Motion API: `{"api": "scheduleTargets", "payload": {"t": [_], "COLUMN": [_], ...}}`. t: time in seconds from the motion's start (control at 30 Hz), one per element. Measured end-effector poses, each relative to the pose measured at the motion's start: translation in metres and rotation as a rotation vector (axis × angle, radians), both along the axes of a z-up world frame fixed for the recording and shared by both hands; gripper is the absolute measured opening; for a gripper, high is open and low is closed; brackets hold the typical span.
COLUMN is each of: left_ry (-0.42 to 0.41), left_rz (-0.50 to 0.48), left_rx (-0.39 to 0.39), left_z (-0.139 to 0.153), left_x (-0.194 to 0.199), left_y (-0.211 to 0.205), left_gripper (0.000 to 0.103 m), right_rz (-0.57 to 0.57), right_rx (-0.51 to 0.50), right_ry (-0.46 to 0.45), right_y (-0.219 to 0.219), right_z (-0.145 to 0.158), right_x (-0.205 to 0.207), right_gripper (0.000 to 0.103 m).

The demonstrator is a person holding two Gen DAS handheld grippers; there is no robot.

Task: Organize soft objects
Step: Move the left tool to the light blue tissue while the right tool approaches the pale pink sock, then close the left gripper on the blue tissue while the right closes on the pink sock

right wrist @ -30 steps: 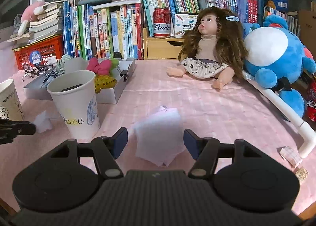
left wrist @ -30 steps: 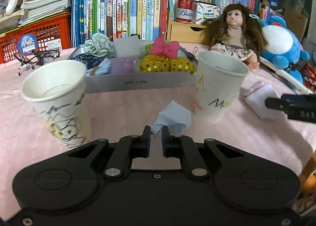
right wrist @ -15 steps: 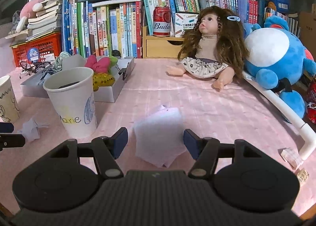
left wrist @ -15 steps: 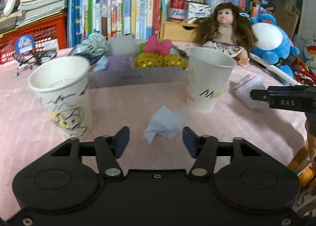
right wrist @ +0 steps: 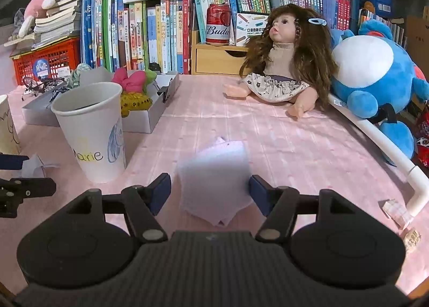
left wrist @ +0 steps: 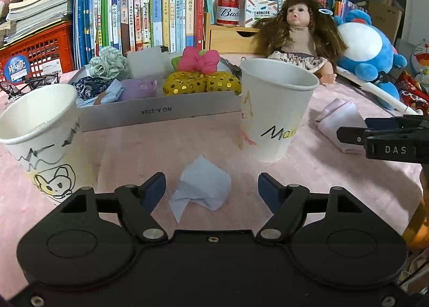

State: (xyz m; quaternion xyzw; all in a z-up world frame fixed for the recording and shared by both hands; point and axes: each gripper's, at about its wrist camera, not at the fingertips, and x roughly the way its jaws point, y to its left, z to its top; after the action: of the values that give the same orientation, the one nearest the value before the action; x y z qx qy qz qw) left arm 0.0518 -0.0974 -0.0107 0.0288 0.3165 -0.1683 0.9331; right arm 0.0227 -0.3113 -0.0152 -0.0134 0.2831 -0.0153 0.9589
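Observation:
A crumpled pale blue cloth lies on the pink tablecloth between the open fingers of my left gripper, free of them. A folded lilac cloth lies between the open fingers of my right gripper; it also shows in the left wrist view. A white paper cup marked "Marie" stands between the two cloths. A second cup with a cat drawing stands at the left. My right gripper shows from the side in the left wrist view.
A grey shallow box behind the cups holds scrunchies, a pink bow and gold sequin pieces. A doll and a blue plush sit at the back right by a white tube. Books, a can and a red crate line the back.
My left gripper opened and let go of the blue cloth, which now lies loose on the table. It drew back a little. My right gripper stayed open over the lilac cloth.

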Motion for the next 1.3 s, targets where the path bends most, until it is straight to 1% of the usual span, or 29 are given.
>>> {"api": "scheduleTargets", "payload": {"t": [0.13,0.6,0.73,1.13,1.17,1.23,1.27,1.3], "left_ry": [0.008,-0.013,-0.015,-0.031,-0.030,-0.031,-0.031,-0.032], "left_rz": [0.009,0.020,0.022,0.013,0.011,0.009,0.007,0.003], "left_rx": [-0.002,0.008,0.010,0.031,0.032,0.033,0.034,0.035], "left_z": [-0.004,-0.007,-0.007,-0.010,-0.010,-0.009,-0.008,-0.006], "left_x": [0.004,0.007,0.006,0.002,0.002,0.002,0.002,0.002], "left_y": [-0.001,-0.002,-0.002,-0.003,-0.003,-0.002,-0.002,-0.002], "left_gripper": [0.074,0.074,0.074,0.076,0.075,0.063,0.051,0.039], "right_rz": [-0.001,-0.024,-0.036,-0.024,-0.025,-0.025,-0.026,-0.027], "right_rx": [-0.012,-0.036,-0.044,-0.034,-0.030,-0.023,-0.020,-0.012], "right_ry": [0.005,0.017,0.027,0.050,0.051,0.053,0.054,0.053], "right_y": [0.002,0.002,0.002,0.004,0.004,0.003,0.002,0.002], "right_z": [-0.002,-0.009,-0.012,-0.019,-0.019,-0.019,-0.019,-0.019], "right_x": [0.003,0.010,0.014,0.023,0.023,0.023,0.023,0.022], "right_gripper": [0.080,0.085,0.085,0.086,0.086,0.086,0.084,0.078]}}
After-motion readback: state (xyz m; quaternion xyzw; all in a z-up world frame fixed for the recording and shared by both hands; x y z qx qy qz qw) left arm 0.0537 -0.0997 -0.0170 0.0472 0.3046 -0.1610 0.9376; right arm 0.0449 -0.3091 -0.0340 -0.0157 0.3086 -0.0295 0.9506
